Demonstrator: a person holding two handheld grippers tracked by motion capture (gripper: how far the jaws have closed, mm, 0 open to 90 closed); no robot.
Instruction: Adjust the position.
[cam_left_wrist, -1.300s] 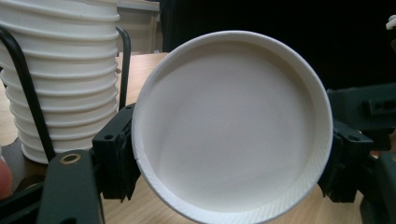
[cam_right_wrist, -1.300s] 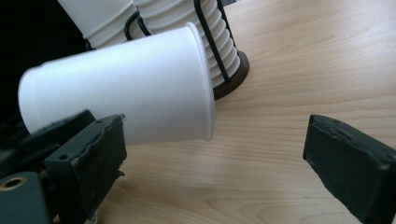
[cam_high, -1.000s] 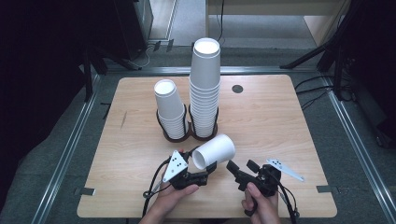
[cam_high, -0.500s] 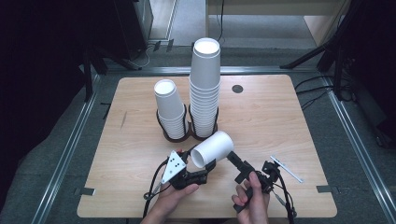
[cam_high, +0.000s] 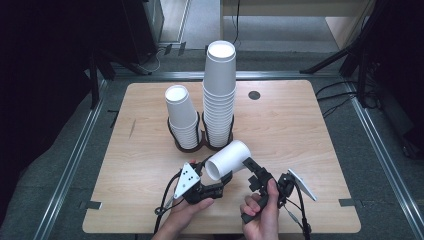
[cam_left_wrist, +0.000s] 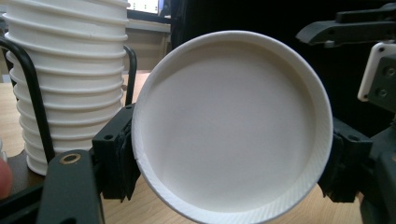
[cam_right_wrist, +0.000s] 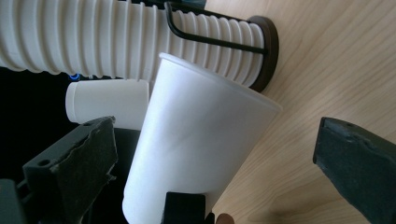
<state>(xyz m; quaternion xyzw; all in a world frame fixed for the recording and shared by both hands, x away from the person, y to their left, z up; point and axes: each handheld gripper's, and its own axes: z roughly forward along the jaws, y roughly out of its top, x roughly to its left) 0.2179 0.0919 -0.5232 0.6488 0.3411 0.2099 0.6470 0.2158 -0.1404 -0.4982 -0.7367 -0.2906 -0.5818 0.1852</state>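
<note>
Left gripper (cam_high: 220, 179) clamps a paper cup (cam_high: 228, 159) on its side, near the table's (cam_high: 310, 135) front edge. Right gripper (cam_high: 252, 172) beside it, jaws apart, touching nothing.

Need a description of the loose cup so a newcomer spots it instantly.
Start at the wooden table, where two cup stacks stand upright in a black holder. Just in front of them, near the person's edge, is a single white paper cup clamped in the left gripper. It alone lies tilted on its side, outside any stack.
</note>
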